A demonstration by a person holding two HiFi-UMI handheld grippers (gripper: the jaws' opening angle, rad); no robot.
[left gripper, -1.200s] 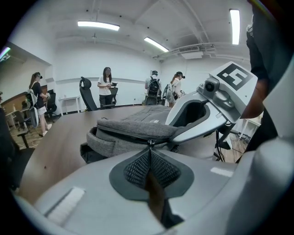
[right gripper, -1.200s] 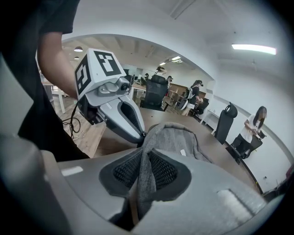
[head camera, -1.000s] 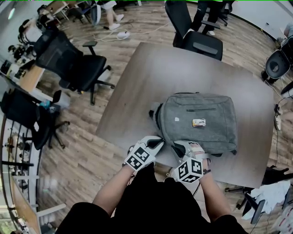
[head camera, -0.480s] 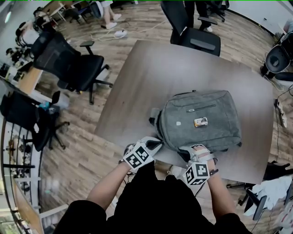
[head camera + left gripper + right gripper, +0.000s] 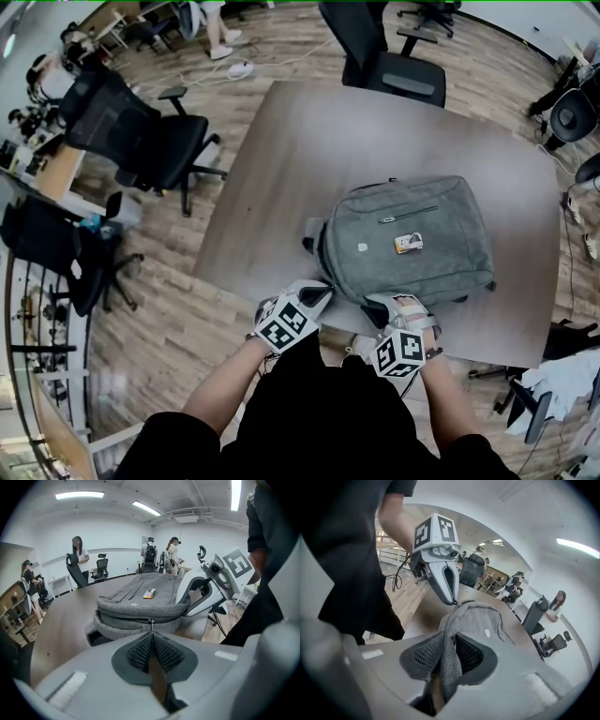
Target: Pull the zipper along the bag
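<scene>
A grey backpack (image 5: 408, 239) lies flat on the brown table (image 5: 309, 141). My left gripper (image 5: 323, 292) is at the bag's near left corner, shut on the small metal zipper pull (image 5: 151, 623), which sticks out from between its pads. My right gripper (image 5: 375, 302) holds the bag's near edge just to the right. A fold of grey fabric (image 5: 449, 644) runs between its pads, and its jaws are opening. In the right gripper view the left gripper (image 5: 452, 599) points down at the zipper end on the bag's rim.
Black office chairs stand left of the table (image 5: 150, 141) and beyond it (image 5: 394, 75). A small yellow and white tag (image 5: 407, 243) sits on top of the bag. Several people (image 5: 150, 555) stand at the room's far end. The table's near edge (image 5: 450, 352) is close to my grippers.
The bag has shifted and turned slightly on the table. Both grippers have stayed at its near edge, with the right one moving a little sideways.
</scene>
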